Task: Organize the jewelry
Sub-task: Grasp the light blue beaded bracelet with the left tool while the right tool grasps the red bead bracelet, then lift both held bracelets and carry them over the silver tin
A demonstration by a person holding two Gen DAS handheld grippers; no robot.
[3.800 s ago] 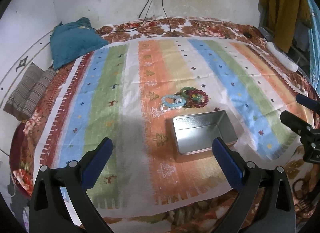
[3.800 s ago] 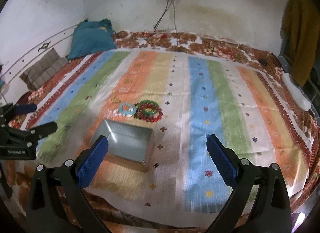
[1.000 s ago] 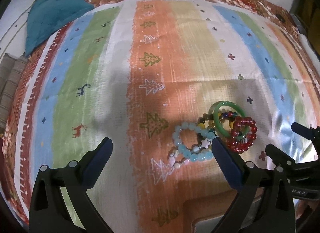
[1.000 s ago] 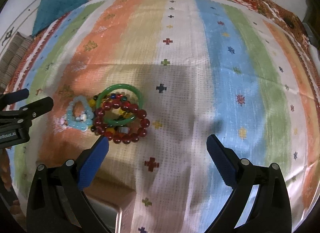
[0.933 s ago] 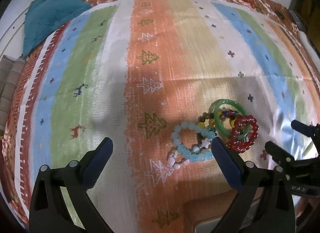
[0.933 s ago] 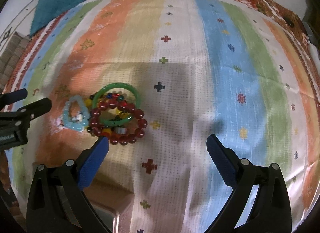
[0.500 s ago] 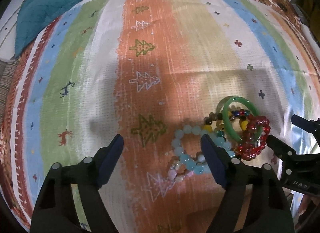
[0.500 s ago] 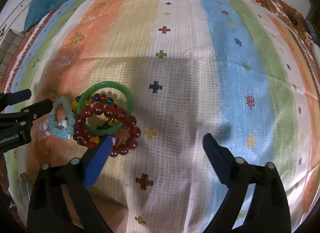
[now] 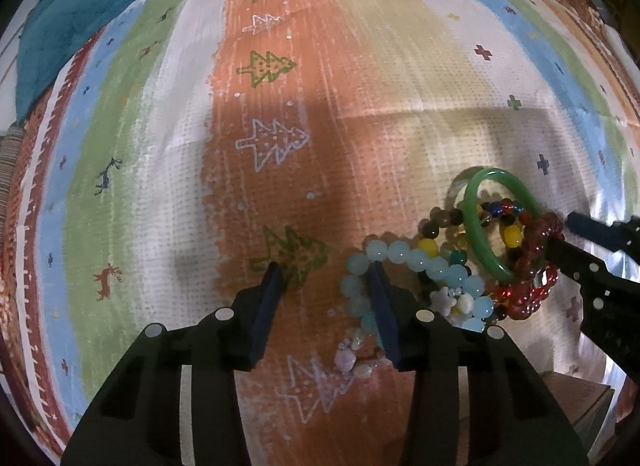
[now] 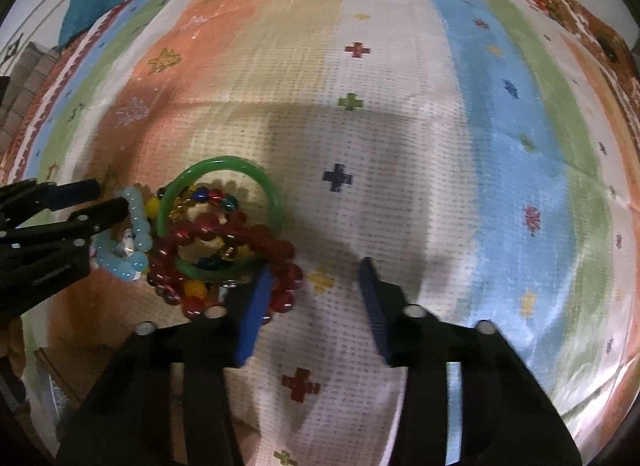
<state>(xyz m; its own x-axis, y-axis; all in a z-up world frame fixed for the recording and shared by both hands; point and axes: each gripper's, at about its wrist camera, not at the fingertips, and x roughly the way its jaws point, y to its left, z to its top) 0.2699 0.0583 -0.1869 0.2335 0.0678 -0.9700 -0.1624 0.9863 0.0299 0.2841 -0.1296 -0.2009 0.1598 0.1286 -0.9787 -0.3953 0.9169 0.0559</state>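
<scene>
A pile of bracelets lies on the striped cloth: a light blue bead bracelet [image 9: 420,262] [image 10: 136,234], a green bangle [image 9: 492,221] [image 10: 216,169], a dark red bead bracelet [image 9: 532,266] [image 10: 256,242] and a multicoloured bead strand [image 9: 440,225]. My left gripper [image 9: 326,270] is open, low over the cloth, its right finger inside the blue bracelet's loop. My right gripper [image 10: 316,266] is open, its left finger touching the red bracelet. The metal tin's corner [image 10: 52,390] peeks in at the lower left.
The striped cloth [image 9: 280,125] covers a floral bed. A teal pillow [image 9: 60,33] lies at the far left corner. A brown box edge [image 9: 580,398] shows at the lower right of the left wrist view.
Both grippers have dropped closer to the bracelets and their jaws have narrowed. The left finger now sits in the blue bracelet; the right finger has reached the red one.
</scene>
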